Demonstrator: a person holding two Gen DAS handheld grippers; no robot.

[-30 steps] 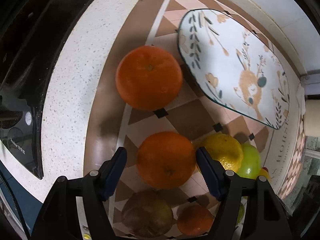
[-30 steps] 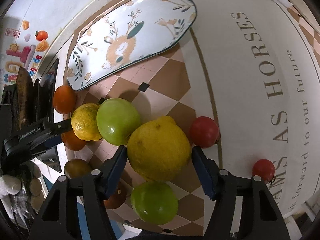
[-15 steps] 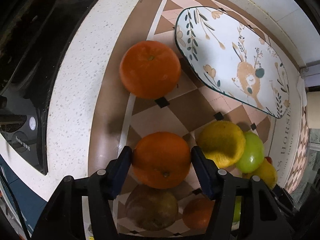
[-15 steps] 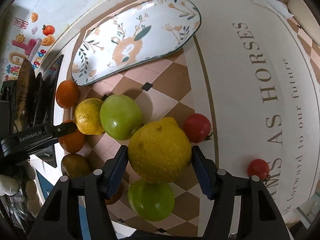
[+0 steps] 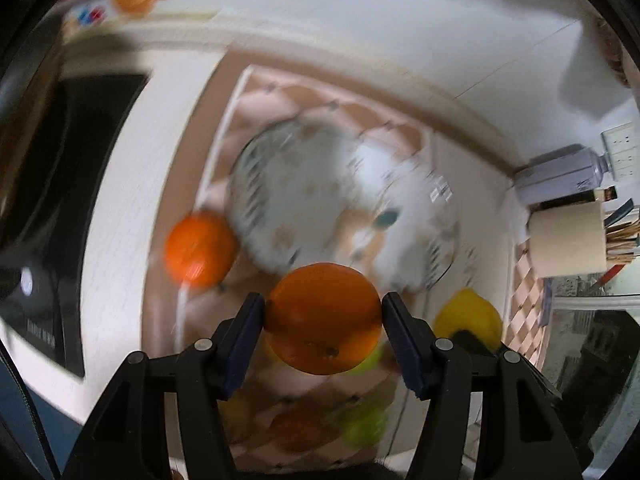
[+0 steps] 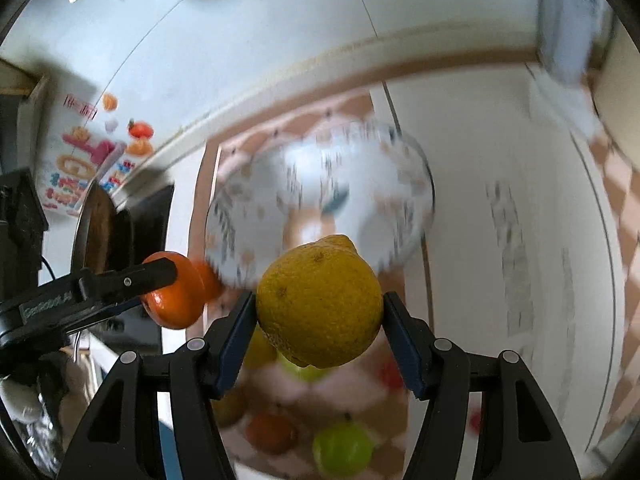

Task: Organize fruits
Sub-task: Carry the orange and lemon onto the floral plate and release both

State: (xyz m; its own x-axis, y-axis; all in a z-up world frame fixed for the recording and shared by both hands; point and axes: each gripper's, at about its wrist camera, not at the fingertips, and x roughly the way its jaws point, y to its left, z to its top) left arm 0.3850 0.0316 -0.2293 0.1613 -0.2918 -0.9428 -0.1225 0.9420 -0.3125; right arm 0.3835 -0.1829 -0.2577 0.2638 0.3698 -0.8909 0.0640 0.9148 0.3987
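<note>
L gripper (image 5: 323, 330) clamps orange (image 5: 324, 318), R gripper (image 6: 319, 332) clamps lemon (image 6: 319, 306); both fruits held up off desk (image 5: 132, 200), near blurred plate (image 6: 320, 200).

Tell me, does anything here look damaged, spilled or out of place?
Nothing stands out. The left tool holds an orange, the right tool a lemon, both intact. The plate is too blurred to judge.

white wall (image 6: 280, 20) with cartoon stickers (image 6: 86, 168); speckled counter (image 5: 132, 184); wall socket (image 5: 620, 150) at right.
</note>
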